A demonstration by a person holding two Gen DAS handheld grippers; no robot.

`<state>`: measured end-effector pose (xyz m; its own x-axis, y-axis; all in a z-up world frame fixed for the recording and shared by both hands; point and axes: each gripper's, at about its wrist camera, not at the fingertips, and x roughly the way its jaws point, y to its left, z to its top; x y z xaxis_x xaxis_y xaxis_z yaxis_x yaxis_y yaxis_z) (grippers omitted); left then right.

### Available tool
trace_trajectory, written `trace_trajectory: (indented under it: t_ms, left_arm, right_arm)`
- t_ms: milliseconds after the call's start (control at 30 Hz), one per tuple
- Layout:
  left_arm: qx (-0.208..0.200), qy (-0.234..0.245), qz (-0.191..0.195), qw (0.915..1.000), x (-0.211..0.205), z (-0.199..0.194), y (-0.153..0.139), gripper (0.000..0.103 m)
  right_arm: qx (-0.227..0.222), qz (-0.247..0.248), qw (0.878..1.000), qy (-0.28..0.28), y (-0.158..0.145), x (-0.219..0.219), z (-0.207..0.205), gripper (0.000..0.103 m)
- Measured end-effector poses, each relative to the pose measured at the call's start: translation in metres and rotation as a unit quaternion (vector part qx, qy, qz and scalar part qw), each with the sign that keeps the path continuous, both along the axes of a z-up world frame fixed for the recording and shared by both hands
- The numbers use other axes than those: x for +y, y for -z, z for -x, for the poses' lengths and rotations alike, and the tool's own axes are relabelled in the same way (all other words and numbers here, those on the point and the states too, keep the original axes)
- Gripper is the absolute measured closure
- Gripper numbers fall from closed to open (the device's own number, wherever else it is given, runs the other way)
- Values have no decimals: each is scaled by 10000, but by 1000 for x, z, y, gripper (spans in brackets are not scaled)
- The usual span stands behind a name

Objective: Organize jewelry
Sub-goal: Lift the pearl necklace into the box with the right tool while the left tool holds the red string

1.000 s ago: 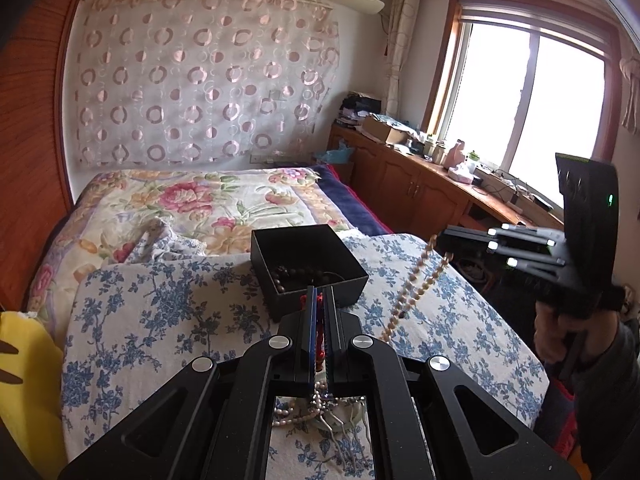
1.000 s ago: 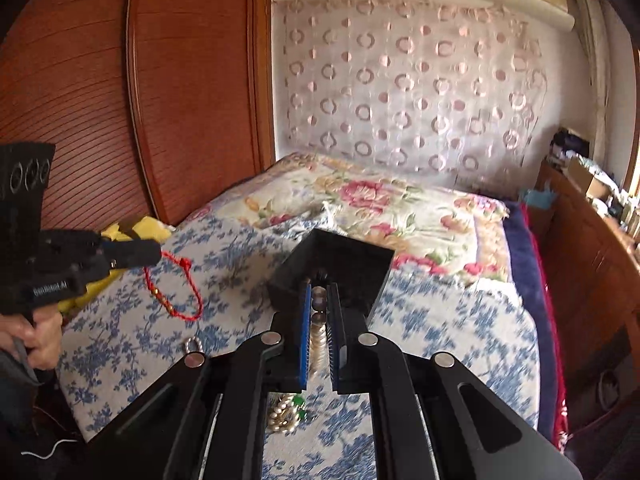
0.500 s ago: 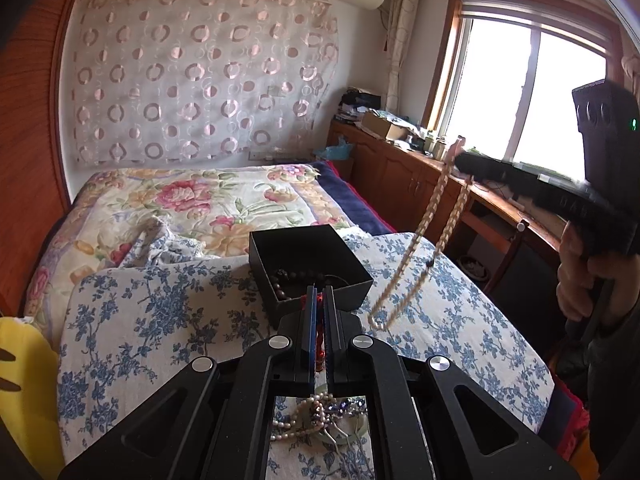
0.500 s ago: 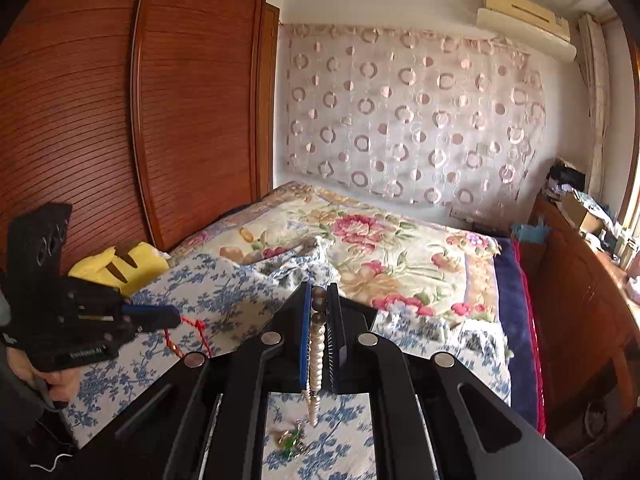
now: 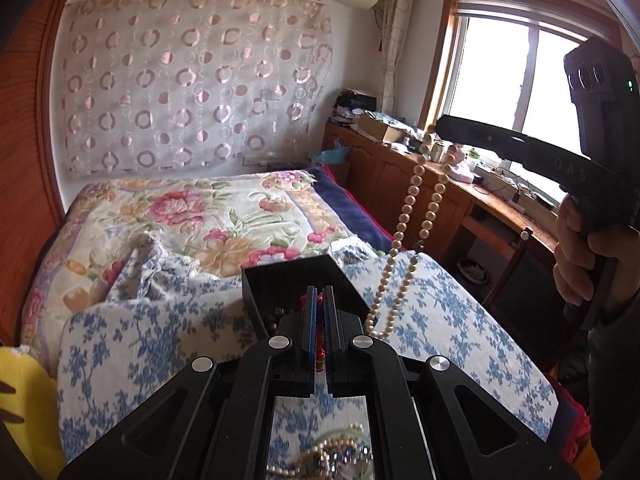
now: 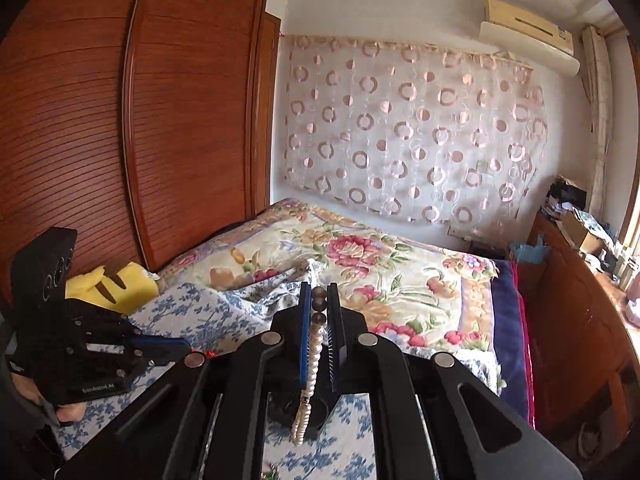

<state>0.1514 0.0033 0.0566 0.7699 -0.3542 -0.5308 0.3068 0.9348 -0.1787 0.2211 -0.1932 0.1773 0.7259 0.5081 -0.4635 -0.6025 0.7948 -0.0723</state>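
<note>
Both tools are loaded: the right gripper (image 6: 319,312) is pinched on the pearl strand (image 5: 404,236), which dangles high above the blue floral cloth (image 5: 440,320) just right of the black box (image 5: 280,276), while the left gripper (image 5: 319,320) is clamped on a red cord (image 5: 319,336) over that box. Dark beads (image 5: 276,314) already lie in the box. By my read we're midway: these two pieces need dropping in, and a tangle (image 5: 332,452) waits on the cloth.

The pearls (image 5: 404,216) look glossy and smooth; the box (image 5: 256,296) is matt black. The floral quilt (image 5: 224,216) and blue-printed sheet (image 5: 440,320) are soft cloth. The wardrobe (image 6: 80,120) is ribbed, polished wood, and both grippers' bodies look matt black plastic with shiny metal bolts.
</note>
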Motion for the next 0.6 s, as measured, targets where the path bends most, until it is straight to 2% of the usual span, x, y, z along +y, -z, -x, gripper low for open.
trace_trajectory:
  t_ms: [133, 267, 467, 600]
  left_arm:
    - [70, 34, -18, 10000, -7, -18, 3, 101]
    - [218, 40, -47, 9997, -11, -35, 15, 101]
    - [444, 62, -106, 9989, -18, -56, 31, 101]
    - [540, 84, -134, 9984, -21, -69, 38, 101]
  right_arm:
    - [-52, -10, 10000, -30, -2, 4, -17, 94]
    - [90, 46, 9999, 17, 15, 6, -40, 94]
    - [776, 192, 9968, 7, 76, 10, -77, 94]
    - [1160, 266, 9928, -113, 112, 18, -87, 94]
